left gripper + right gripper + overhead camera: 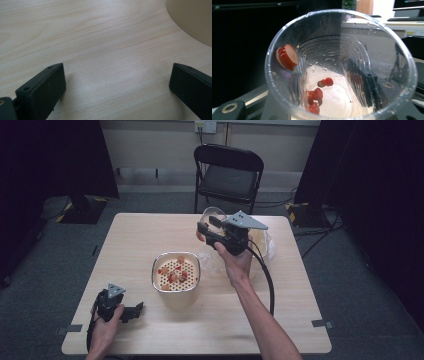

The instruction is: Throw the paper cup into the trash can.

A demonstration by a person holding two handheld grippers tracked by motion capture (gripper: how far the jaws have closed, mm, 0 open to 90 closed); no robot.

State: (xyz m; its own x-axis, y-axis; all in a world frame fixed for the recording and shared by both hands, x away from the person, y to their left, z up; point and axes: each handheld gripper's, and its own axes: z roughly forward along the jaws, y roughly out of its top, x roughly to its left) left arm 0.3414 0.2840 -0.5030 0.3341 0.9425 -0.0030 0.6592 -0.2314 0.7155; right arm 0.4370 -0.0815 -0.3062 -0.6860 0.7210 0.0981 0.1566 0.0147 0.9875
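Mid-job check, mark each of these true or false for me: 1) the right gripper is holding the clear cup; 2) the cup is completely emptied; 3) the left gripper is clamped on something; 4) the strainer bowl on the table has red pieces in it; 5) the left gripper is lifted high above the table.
1) True. The right gripper is shut on the clear cup, raised above the table.
2) False. A red slice clings to the cup wall and small red bits sit near its bottom.
3) False. The left gripper is open, with bare wood between its jaws.
4) True. The strainer bowl holds red pieces.
5) False. It rests low at the table's near left corner.
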